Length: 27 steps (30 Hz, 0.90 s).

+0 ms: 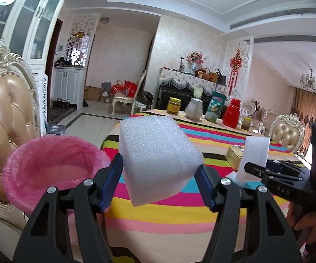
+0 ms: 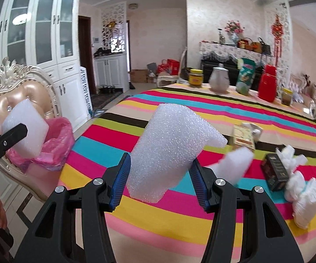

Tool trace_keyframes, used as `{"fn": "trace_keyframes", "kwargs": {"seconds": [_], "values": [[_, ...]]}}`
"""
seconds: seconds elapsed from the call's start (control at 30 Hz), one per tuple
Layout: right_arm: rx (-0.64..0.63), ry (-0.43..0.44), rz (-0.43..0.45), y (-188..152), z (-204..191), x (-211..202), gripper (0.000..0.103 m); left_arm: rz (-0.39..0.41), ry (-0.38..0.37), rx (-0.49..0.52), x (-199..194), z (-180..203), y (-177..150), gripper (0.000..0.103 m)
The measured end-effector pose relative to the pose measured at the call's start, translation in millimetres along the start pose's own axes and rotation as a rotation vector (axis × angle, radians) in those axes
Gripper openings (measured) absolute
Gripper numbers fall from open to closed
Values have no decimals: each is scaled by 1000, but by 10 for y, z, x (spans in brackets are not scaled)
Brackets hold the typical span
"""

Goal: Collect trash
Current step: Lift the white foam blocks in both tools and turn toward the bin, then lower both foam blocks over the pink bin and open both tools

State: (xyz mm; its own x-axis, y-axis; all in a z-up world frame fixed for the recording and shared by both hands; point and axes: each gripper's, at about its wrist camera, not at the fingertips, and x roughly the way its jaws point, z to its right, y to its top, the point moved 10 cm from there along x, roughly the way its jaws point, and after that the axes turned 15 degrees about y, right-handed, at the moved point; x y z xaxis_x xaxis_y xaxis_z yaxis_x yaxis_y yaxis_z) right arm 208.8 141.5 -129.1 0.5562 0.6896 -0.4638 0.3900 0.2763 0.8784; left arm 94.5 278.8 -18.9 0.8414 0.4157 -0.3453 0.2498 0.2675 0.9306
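The left gripper (image 1: pixel 160 175) jaws clamp a coarse, squashy foam block (image 1: pixel 158 155) beside the pink-lined bin (image 1: pixel 48 171) off the worktop's (image 1: pixel 158 214) left edge; carry it over the rim before releasing. The right gripper (image 2: pixel 158 182) jaws pinch a second foam piece (image 2: pixel 168 149) over the striped cloth. 2 more scraps, a dark box (image 2: pixel 276 171) and crumpled plastic (image 2: pixel 302 192), lie near the right edge.

We note black gripper (image 1: pixel 160 186) arms, blue ribbed pads (image 1: pixel 111 184), silver screws (image 1: pixel 52 189), "DAS" lettering, bare skin.
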Motion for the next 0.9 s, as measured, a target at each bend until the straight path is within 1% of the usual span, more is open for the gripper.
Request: {"fn": "trace_keyframes", "kwargs": {"seconds": [0.17, 0.43, 0.57, 0.7, 0.77, 0.83, 0.9], "values": [[-60, 62, 6, 137, -324, 194, 52, 35, 55, -29, -33, -319, 144, 62], [-119, 145, -7, 264, -724, 499, 52, 58, 185, -89, -70, -957, 243, 62], [-140, 208, -13, 344, -979, 681, 52, 40, 233, -117, 35, -1221, 233, 62], [-197, 284, -12, 461, -1315, 890, 52, 6, 236, -159, 213, -1457, 243, 62], [-224, 314, -14, 515, -1476, 1000, 52, 5, 249, -170, 321, -1572, 275, 62], [-242, 355, -17, 574, -1652, 1127, 52, -1, 266, -170, 401, -1668, 296, 62], [-258, 374, -21, 594, -1765, 1213, 52, -24, 271, -167, 543, -1800, 287, 62]]}}
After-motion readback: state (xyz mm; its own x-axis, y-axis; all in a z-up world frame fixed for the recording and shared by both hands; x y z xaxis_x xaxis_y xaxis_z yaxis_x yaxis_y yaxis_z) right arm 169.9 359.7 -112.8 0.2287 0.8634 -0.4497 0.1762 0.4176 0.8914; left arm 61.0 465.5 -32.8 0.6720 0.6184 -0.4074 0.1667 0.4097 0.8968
